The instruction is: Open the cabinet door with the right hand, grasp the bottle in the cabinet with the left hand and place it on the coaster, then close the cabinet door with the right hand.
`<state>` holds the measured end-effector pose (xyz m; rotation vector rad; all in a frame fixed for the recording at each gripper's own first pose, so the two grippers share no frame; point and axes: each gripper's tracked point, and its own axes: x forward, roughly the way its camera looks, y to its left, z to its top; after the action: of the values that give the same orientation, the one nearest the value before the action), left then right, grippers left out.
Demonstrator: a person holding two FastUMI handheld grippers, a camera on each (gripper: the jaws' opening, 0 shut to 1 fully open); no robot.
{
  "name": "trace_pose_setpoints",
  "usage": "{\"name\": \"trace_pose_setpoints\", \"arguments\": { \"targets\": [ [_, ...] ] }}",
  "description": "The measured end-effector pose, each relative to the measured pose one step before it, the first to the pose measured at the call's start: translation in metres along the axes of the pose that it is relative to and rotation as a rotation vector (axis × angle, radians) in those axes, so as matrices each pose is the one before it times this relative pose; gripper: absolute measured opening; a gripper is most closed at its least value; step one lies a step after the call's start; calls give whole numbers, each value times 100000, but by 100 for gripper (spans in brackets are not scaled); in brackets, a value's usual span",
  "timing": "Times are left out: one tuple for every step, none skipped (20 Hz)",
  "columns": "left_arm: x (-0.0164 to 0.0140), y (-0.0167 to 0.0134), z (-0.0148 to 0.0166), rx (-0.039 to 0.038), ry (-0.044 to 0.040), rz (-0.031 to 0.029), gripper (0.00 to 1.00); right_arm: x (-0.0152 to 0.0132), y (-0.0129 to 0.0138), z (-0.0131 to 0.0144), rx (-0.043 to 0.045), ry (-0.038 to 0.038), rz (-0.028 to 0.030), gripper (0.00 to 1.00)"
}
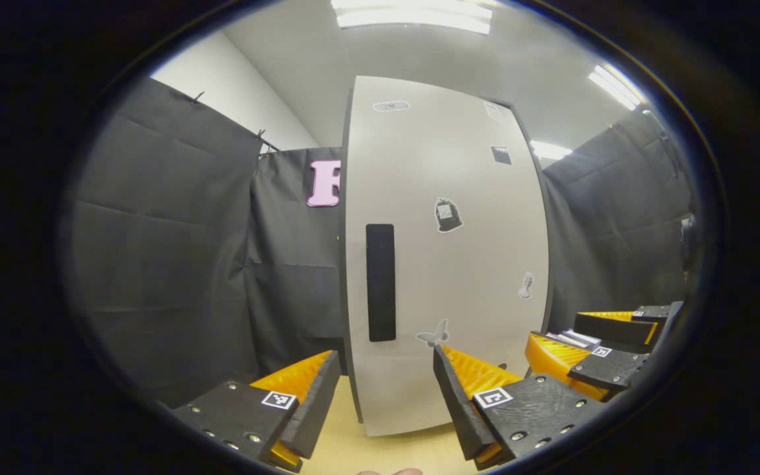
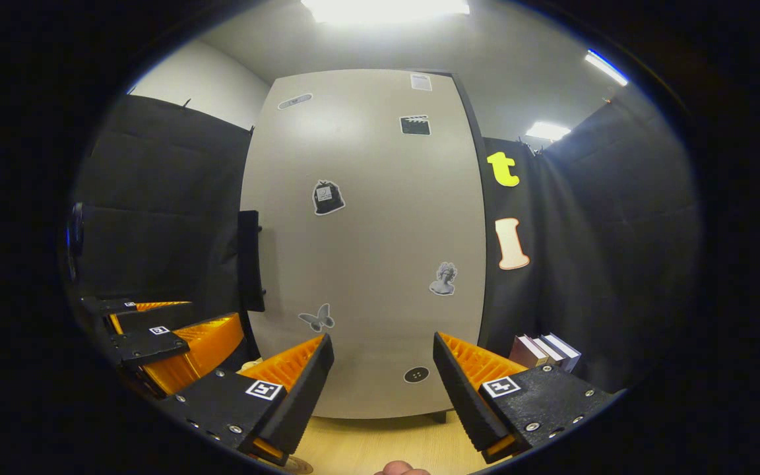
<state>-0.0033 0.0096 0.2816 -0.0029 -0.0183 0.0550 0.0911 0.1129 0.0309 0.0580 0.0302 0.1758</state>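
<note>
Black-draped booth, pale stickered cabinet door (image 2: 367, 251) closed, dark handle (image 1: 380, 282)

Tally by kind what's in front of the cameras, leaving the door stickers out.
Hand-held grippers: 2 (left hand-held gripper, right hand-held gripper)
Cabinet: 1
Door handle: 1
Books: 3
Total: 7
</note>
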Motion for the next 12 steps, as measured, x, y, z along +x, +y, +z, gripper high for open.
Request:
{"name": "trace_pose_setpoints", "arguments": {
  "targets": [
    [3,-10,-10,102,114,-9,76,113,51,-187,-308,646,385,94],
    [17,36,2,-266,-180,113,76,73,145,-190,-541,562,288,94],
    [61,121,52,-451,-334,618,76,212,51,-179,-664,597,146,94],
    [108,39,-165,-472,320,573,76,159,80,-142,-189,417,199,94],
    [95,128,-117,-535,339,650,76,109,147,-131,82,357,252,94],
    [85,33,-113,-434,334,589,76,140,122,115,201,29,332,94],
    [41,64,-41,-224,487,577,76,219,224,29,-74,-217,285,94],
    [-20,70,23,-87,142,745,76,107,102,235,-159,-502,24,94],
    [65,-21,74,-177,-120,313,76,8,126,126,31,-512,194,94],
    [-37,-29,8,-569,329,76,87,59,99,58,113,-285,194,94],
    [-8,-18,89,-408,204,-140,87,-4,68,87,18,30,91,94],
    [-19,61,-63,-90,88,73,87,43,141,-27,37,118,446,94]
  ]
}}
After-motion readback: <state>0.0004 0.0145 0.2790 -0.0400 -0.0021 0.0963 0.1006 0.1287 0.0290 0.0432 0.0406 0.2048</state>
